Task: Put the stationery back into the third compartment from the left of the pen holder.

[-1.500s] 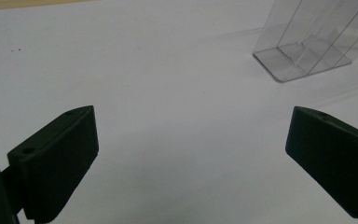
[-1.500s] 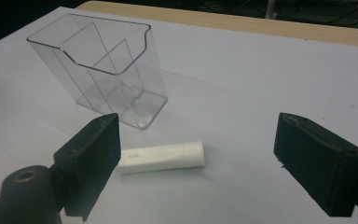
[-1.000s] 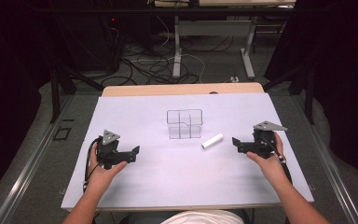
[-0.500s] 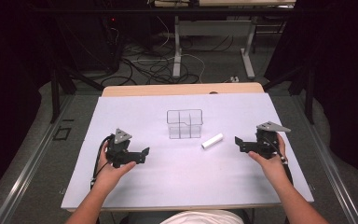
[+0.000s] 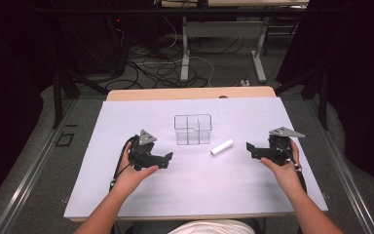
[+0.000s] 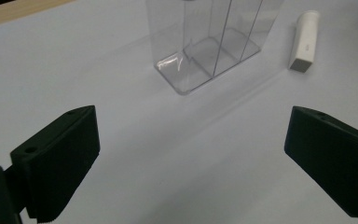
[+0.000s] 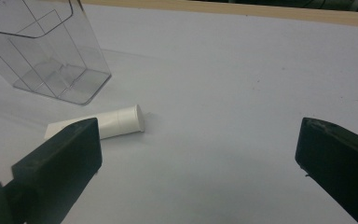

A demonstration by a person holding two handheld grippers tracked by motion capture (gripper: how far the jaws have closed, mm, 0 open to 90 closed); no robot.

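Pale lilac sheeting covers the worktop (image 5: 126, 122), with dark floor and tangled cables beyond. Ahead of the left gripper (image 5: 164, 157), whose jaws stand wide apart and empty, rises a clear plastic divided box (image 6: 214, 42). A small white cylindrical tube (image 5: 222, 147) lies flat between the two grippers, its long axis slanting from the box's corner toward the right gripper (image 5: 250, 146), jaws also spread, holding nothing. Its round capped end (image 7: 133, 117) faces the right gripper view; the left gripper view shows its flat crimped end (image 6: 301, 64)
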